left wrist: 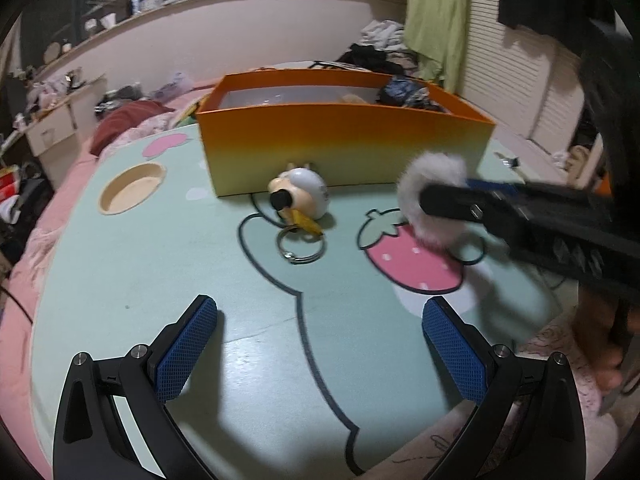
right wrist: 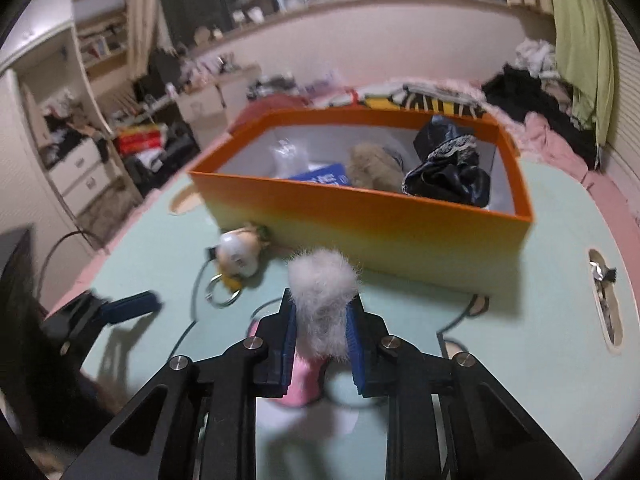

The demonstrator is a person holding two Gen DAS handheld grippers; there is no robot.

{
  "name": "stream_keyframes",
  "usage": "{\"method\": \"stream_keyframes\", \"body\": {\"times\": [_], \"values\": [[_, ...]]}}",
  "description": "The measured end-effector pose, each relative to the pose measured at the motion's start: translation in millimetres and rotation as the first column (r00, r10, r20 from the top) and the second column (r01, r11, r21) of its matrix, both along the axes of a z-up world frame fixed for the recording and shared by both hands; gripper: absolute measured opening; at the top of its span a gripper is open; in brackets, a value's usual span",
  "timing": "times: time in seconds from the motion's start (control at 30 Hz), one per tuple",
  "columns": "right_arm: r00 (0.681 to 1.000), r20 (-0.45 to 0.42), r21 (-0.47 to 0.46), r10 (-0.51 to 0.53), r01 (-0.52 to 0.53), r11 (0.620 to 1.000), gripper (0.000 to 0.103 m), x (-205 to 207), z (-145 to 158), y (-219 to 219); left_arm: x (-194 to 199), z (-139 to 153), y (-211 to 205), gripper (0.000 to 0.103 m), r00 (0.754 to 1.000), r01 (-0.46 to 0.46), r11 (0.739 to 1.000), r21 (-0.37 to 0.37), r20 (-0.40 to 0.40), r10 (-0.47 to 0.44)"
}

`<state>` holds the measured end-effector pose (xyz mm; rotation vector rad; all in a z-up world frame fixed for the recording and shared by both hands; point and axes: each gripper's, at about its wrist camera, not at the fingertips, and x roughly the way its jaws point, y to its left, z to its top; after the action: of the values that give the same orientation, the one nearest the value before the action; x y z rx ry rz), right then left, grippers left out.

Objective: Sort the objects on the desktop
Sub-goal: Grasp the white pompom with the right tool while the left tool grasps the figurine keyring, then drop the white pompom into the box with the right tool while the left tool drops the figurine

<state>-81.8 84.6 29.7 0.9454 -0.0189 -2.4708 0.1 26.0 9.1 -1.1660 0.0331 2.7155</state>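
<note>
So from where I'm driving this, the right tool (right wrist: pixel 322 320) has its blue pads squeezed in on the fluffy white fur pom-pom (right wrist: pixel 323 292), which sits bottom centre of the right wrist view, just short of the near wall of the orange cardboard box (right wrist: pixel 360 216). In the left wrist view that same pom-pom is at centre right and looks to be just off the mint-green cartoon-print counter (left wrist: pixel 160 248), above the printed pink strawberry, though the blur makes it hard to swear to. A thin black loop hangs under it, maybe a hair tie, can't tell for sure. The left tool (left wrist: pixel 320 344) is at the bottom of its own frame, spread wide with nothing between the pads, just hovering over bare counter. Progress-wise I'd say we're well into it: the box already has a crumpled black glossy bag (right wrist: pixel 448 168) at its right end, a tan furry bundle (right wrist: pixel 374 168) in the middle, a blue packet (right wrist: pixel 324 178) and some clear plastic on the left. Still out on the counter is the round cream-and-white figurine keychain (left wrist: pixel 298 196) with its metal ring (left wrist: pixel 298 246), lying right against the box front at frame centre. So pom-pom goes in next, I reckon, then the keychain and that's about it.
</note>
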Motion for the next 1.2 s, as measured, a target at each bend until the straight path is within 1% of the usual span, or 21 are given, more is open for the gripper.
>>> {"method": "stream_keyframes", "body": {"times": [0.1, 0.17, 0.2, 0.23, 0.27, 0.3, 0.33, 0.37, 0.4, 0.47, 0.5, 0.6, 0.67, 0.8, 0.9, 0.93, 1.0, 1.07, 1.1, 1.17, 1.2], "values": [[1.0, -0.027, -0.056, -0.015, 0.014, 0.998, 0.022, 13, 0, 14, -8, 8, -8, 0.102, 1.0, 0.002, 0.998, 0.065, 0.016, -0.003], [0.999, -0.022, -0.119, -0.046, 0.043, 0.992, 0.022, 12, 0, 26, -19, 20, -14, 0.102, 1.0, -0.016, 0.996, 0.089, -0.012, 0.018], [0.999, -0.013, -0.138, -0.049, 0.047, 0.989, 0.022, 10, 0, 30, -25, 26, -15, 0.102, 0.999, -0.023, 0.997, 0.08, -0.028, 0.026], [0.999, 0.002, -0.151, -0.049, 0.049, 0.987, 0.022, 8, -2, 31, -36, 31, -14, 0.1, 0.999, -0.032, 0.998, 0.055, -0.041, 0.034], [0.999, 0.012, -0.154, -0.049, 0.05, 0.987, 0.022, 6, -3, 31, -43, 34, -12, 0.098, 0.998, -0.037, 0.998, 0.041, -0.047, 0.039], [0.999, 0.017, -0.151, -0.049, 0.051, 0.987, 0.022, 5, -3, 31, -50, 35, -10, 0.094, 0.998, -0.039, 0.999, 0.029, -0.045, 0.04], [0.999, 0.016, -0.148, -0.047, 0.048, 0.988, 0.022, 6, -3, 30, -61, 36, -6, 0.089, 0.999, -0.031, 0.999, 0.027, -0.037, 0.032], [0.999, 0.011, -0.146, -0.046, 0.047, 0.988, 0.022, 9, -2, 30, -67, 35, -4, 0.089, 0.999, -0.022, 0.999, 0.024, -0.024, 0.023], [0.999, 0.005, -0.145, -0.046, 0.046, 0.988, 0.022, 10, -1, 29, -77, 30, 1, 0.087, 1.0, -0.01, 1.0, 0.007, 0.007, 0.01], [0.999, 0.004, -0.145, -0.046, 0.046, 0.988, 0.022, 10, -1, 30, -88, 19, 4, 0.061, 0.999, -0.002, 1.0, -0.012, 0.054, 0.002], [0.999, 0.007, -0.145, -0.048, 0.048, 0.988, 0.022, 9, -2, 31, -90, 13, 3, 0.037, 0.998, -0.008, 1.0, -0.005, 0.069, 0.009], [0.998, 0.009, -0.152, -0.055, 0.056, 0.987, 0.022, 11, -3, 34, -81, 11, -8, 0.037, 0.999, 0.007, 0.997, 0.076, 0.05, -0.011], [0.998, 0.005, -0.154, -0.059, 0.06, 0.986, 0.022, 12, -2, 35, -68, 17, -15, 0.036, 1.0, 0.016, 0.995, 0.103, -0.001, -0.016], [0.997, -0.019, -0.15, -0.071, 0.067, 0.986, 0.022, 14, 4, 35, -38, 38, -24, 0.036, 0.996, 0.056, 0.988, 0.142, -0.083, -0.044], [0.995, -0.05, -0.168, -0.09, 0.081, 0.983, 0.022, 7, 24, 35, -33, 64, -26, 0.036, 0.989, 0.078, 0.985, 0.157, -0.14, -0.056], [0.993, -0.066, -0.178, -0.099, 0.086, 0.98, 0.022, 2, 33, 34, -36, 77, -25, 0.036, 0.984, 0.083, 0.983, 0.164, -0.17, -0.055], [0.986, -0.105, -0.174, -0.128, 0.108, 0.979, 0.022, -14, 53, 30, -49, 96, -23, 0.036, 0.978, 0.079, 0.981, 0.177, -0.207, -0.042], [0.974, -0.14, -0.157, -0.176, 0.154, 0.976, 0.023, -37, 67, 24, -69, 109, -19, 0.036, 0.974, 0.084, 0.978, 0.193, -0.225, -0.039], [0.972, -0.145, -0.153, -0.187, 0.165, 0.974, 0.023, -48, 70, 22, -80, 111, -18, 0.037, 0.973, 0.081, 0.976, 0.202, -0.227, -0.034], [0.966, -0.145, -0.125, -0.213, 0.195, 0.973, 0.024, -71, 69, 16, -107, 106, -17, 0.037, 0.974, 0.027, 0.977, 0.211, -0.224, 0.022], [0.961, -0.141, -0.081, -0.237, 0.228, 0.97, 0.027, -84, 62, 12, -118, 98, -16, 0.049, 0.975, -0.006, 0.98, 0.199, -0.217, 0.05]]}}
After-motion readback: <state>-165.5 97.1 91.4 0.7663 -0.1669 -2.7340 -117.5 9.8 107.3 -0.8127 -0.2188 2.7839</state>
